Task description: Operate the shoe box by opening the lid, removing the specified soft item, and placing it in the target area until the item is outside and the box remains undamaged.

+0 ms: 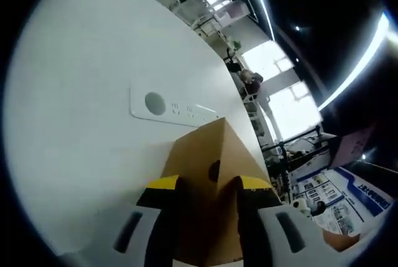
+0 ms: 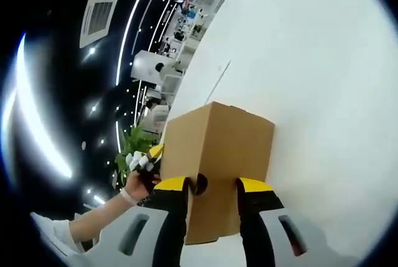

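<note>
The brown cardboard shoe box (image 1: pixel 208 155) lies on the white table (image 1: pixel 81 93) with its lid down. A small round hole (image 1: pixel 213 170) shows in its near face. My left gripper (image 1: pixel 209 185) has its yellow-tipped jaws apart over that face, which is wider than their gap. From the other side, the shoe box (image 2: pixel 217 139) shows another round hole (image 2: pixel 200 183). My right gripper (image 2: pixel 212 186) stands the same way, jaws apart over this face. Whether the fingertips touch the cardboard I cannot tell. The soft item is hidden.
A white panel with a round grey button (image 1: pixel 155 103) is set in the table beyond the box. A person's gloved hand (image 2: pixel 140 177) and sleeve sit left of the box. Shelves, a plant (image 2: pixel 134 139) and windows lie past the table's far edge.
</note>
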`<state>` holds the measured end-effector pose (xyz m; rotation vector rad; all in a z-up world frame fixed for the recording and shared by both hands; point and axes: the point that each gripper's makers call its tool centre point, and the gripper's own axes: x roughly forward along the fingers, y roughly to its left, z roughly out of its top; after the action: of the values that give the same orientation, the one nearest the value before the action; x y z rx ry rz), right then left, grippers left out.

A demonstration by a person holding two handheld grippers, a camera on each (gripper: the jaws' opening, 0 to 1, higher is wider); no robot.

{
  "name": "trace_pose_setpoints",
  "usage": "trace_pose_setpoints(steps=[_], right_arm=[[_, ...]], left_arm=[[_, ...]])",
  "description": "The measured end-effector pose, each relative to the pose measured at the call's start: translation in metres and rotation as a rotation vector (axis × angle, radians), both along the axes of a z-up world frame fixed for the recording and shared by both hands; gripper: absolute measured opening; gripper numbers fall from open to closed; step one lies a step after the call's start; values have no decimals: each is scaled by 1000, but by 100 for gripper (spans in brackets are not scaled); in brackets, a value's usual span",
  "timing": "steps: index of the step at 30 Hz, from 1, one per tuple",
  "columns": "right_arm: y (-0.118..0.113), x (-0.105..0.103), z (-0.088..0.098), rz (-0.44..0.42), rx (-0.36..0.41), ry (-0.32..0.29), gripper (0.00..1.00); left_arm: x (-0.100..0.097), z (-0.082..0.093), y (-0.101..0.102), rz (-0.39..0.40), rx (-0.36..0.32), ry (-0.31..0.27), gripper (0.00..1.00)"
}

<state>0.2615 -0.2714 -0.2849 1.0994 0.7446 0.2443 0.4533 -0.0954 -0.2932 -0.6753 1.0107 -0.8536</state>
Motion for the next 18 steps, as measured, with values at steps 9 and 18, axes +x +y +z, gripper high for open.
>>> trace_pose_setpoints(steps=[9, 18], right_arm=[[0, 0, 0, 16, -2, 12, 30], [-1, 0, 0, 11, -11, 11, 29]], left_arm=[[-1, 3, 1, 3, 21, -9, 34], [-3, 4, 3, 13, 26, -7, 33]])
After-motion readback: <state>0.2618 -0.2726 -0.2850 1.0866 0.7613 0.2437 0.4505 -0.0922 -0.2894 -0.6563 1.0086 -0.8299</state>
